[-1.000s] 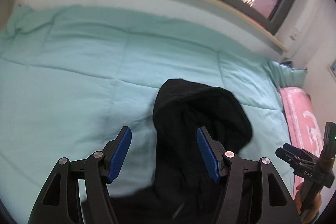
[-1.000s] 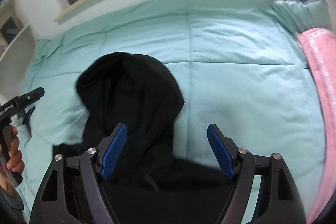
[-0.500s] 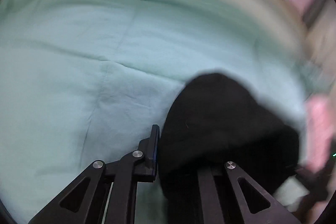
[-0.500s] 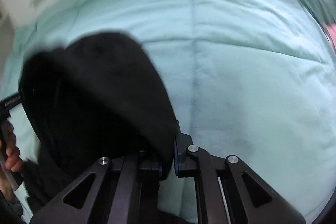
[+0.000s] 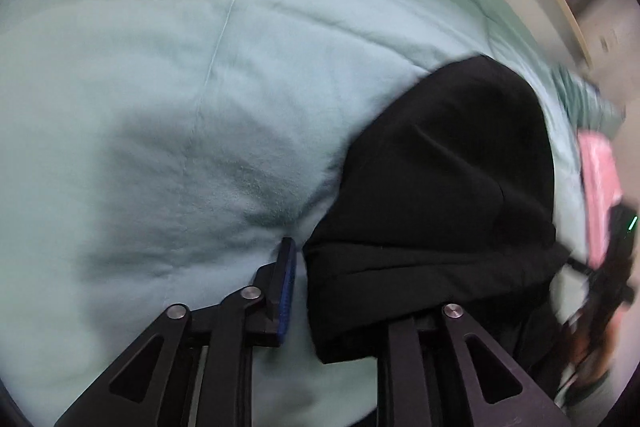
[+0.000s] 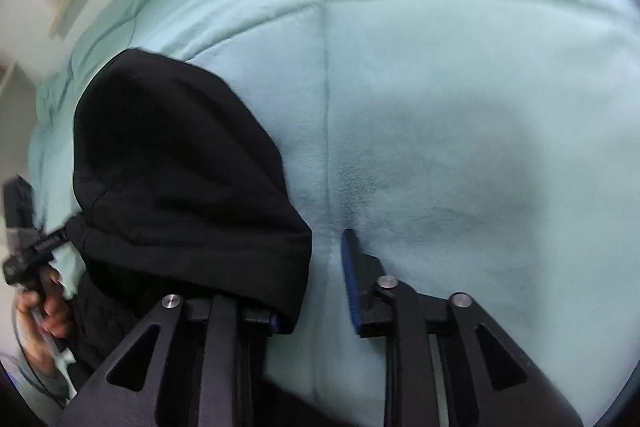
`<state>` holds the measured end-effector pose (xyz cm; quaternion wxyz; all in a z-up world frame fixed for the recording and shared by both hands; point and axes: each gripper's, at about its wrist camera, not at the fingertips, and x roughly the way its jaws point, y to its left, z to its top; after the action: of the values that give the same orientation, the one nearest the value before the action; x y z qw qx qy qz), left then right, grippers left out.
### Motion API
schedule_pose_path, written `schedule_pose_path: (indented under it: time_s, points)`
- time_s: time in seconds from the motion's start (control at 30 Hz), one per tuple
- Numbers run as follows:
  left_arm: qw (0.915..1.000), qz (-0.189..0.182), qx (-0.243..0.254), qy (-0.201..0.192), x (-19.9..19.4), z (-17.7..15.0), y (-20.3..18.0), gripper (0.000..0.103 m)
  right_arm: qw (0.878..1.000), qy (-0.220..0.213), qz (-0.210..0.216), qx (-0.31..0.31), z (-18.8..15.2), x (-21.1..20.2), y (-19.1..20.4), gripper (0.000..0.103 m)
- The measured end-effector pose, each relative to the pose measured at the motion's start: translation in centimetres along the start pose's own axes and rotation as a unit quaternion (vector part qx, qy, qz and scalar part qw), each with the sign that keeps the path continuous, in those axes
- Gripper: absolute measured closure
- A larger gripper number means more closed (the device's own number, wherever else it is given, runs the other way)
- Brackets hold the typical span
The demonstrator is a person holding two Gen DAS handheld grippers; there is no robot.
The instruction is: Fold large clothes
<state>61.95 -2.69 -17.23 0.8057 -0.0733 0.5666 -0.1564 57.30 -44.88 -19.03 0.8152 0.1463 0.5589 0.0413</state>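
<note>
Both claws have just been opening to a narrow gap. The left claw point(image 5: 340, 291) and right claw point(image 6: 310, 291) each have hoodie point(image 5: 440, 167) draped over one finger – it may snag and drag toward 6 o'clock across the bed point(image 6: 460, 87).

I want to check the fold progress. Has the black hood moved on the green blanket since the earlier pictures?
Yes. In the right wrist view the black hood has shifted left, away from the vertical seam of the green blanket, and fills more of the picture.

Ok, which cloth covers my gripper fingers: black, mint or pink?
The black garment: it drapes one finger each of left gripper and right gripper, whose jaws have just been opening around its edge. The mint quilt lies underneath.
</note>
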Motion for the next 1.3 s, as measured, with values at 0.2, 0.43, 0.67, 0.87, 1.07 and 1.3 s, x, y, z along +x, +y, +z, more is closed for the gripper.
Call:
schedule_pose_path:
  time_s: [0.2, 0.43, 0.67, 0.87, 1.07, 1.3]
  points:
    - [0.9963, 0.023, 0.07, -0.044, -7.3, -3.0, -1.3, 0.057, 0.999, -0.021, 0.024, -0.033, -3.3, -7.8, 1.1, 0.051]
    - [0.989, 0.001, 0.096, -0.113, -14.4, -3.6, -4.8, 0.044, 0.992, -0.092, 0.062, -0.067, 0.7, -11.3, 5.2, 0.05]
    - [0.991, -0.084, 0.02, -0.103, -9.2, 1.6, -5.3, 0.042, 0.993, -0.048, 0.015, -0.11, 2.8, -4.2, 7.5, 0.05]
    - [0.9991, -0.01, -0.037, 0.017, 1.8, -1.2, -1.7, 0.041, 0.996, 0.017, 0.016, -0.09, 0.3, 2.2, 5.0, 0.048]
    - [0.9997, 0.002, -0.019, -0.014, -0.2, -1.1, -2.5, 0.043, 0.993, 0.008, 0.006, -0.117, 1.1, -0.1, 6.2, 0.046]
    - [0.992, -0.011, 0.004, -0.126, -8.7, -0.2, -4.0, 0.043, 0.981, -0.075, 0.072, -0.164, 7.2, -5.4, 11.5, 0.043]
